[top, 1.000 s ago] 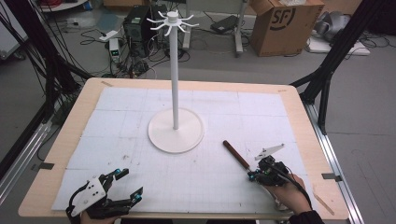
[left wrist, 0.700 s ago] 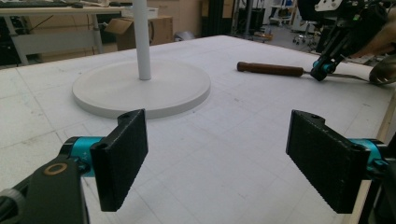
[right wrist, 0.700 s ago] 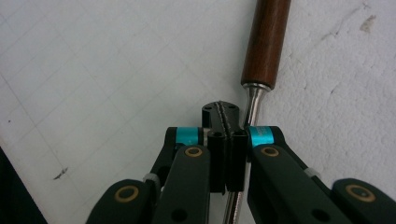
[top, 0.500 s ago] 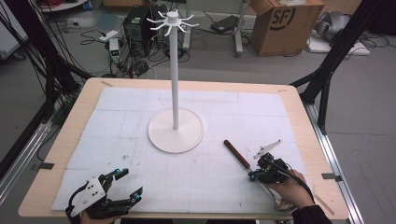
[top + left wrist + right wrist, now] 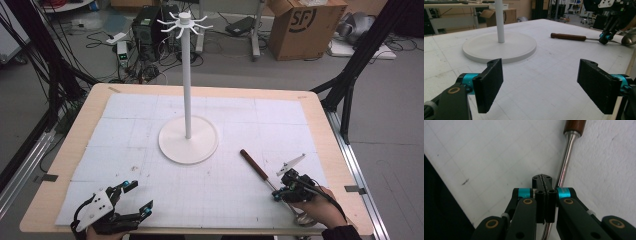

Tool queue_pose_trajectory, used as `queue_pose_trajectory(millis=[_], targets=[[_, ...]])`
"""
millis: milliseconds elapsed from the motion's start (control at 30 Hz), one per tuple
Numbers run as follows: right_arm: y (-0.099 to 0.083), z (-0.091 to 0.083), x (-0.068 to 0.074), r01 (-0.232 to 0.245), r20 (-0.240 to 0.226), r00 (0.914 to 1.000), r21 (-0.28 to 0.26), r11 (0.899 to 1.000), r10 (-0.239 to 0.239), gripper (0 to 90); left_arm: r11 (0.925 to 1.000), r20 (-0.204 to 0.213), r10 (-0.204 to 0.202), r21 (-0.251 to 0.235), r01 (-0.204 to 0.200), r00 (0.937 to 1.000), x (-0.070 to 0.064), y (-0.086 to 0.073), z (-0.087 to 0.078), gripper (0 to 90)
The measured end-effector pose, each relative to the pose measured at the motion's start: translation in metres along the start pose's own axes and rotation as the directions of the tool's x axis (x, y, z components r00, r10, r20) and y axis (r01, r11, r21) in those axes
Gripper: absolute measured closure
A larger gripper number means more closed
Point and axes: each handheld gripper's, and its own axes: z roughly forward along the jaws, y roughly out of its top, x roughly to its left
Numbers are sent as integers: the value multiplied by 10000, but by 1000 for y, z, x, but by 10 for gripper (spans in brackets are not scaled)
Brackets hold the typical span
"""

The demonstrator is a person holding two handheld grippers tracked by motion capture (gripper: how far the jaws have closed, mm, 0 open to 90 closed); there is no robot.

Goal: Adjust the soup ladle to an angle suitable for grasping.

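1. Now we are holding the right tongs (image 5: 281,192) pressed together over the ladle (image 5: 260,172), jaws touching each other just above its steel shaft, not pinching it.
2. We are keeping the left tongs (image 5: 132,197) spread wide at the desk's (image 5: 320,120) near left corner.
3. Meanwhile the ladle is lying flat on the mat (image 5: 130,130), right of the stand (image 5: 188,145).

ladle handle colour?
Dark reddish-brown wood on the ladle handle, joined to a shiny steel shaft; clearest in the right gripper view.
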Motion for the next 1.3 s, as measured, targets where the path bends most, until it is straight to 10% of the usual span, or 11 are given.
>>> queue_pose_trajectory(millis=[567,1300], targets=[[-12,-8,-1,34,-48,10000,660,9978,-31,900,10000,19,33,38,-33,10000,-1,0,1,215],[-10,-11,-16,-184,1154,9933,638,9978,110,900,10000,42,37,12,-37,10000,-1,0,2,215]])
